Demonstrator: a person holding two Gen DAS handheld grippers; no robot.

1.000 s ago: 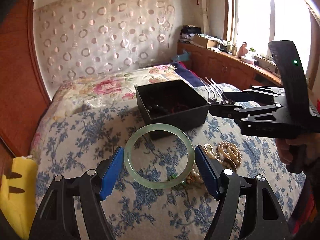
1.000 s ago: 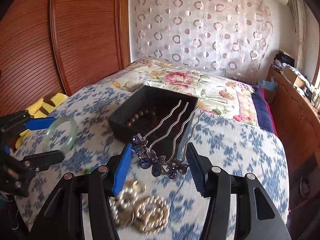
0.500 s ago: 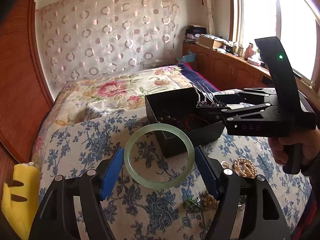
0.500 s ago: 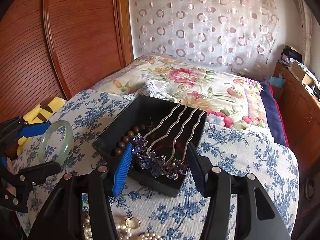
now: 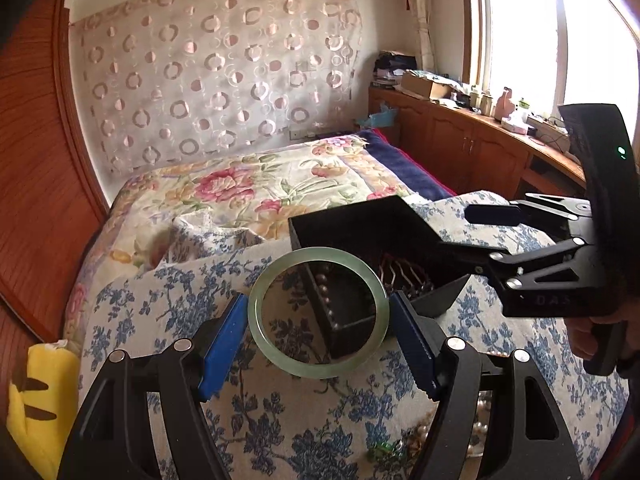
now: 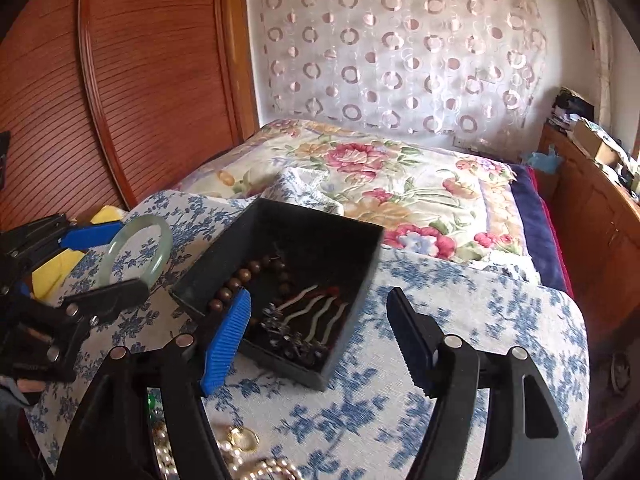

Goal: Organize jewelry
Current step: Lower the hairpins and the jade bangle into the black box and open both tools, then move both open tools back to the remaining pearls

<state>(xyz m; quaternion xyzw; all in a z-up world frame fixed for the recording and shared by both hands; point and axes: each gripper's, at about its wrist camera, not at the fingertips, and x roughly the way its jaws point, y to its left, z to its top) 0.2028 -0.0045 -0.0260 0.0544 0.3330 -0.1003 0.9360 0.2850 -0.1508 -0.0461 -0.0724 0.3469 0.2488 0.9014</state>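
In the black box (image 6: pixel 280 220), hair comb (image 6: pixel 304 320) dropped from opening right gripper (image 6: pixel 320 336); bangle (image 5: pixel 318 312) still held

Wrist views angled down, sharing black box (image 5: pixel 362 220)

The bangle (image 5: pixel 317 312) looks like glossy, translucent pale-green stone. The box (image 6: pixel 280 284) is matt black plastic; inside lie polished brown wooden beads (image 6: pixel 236 280) and a shiny metal hair comb (image 6: pixel 308 320). The bedspread (image 6: pixel 460 320) is woven cloth, the pads (image 6: pixel 226 336) ribbed blue rubber.

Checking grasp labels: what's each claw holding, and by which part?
Left claw: green bangle, pinched across its outer rim. Right claw: nothing, jaws opening; hair comb lies in the black box.
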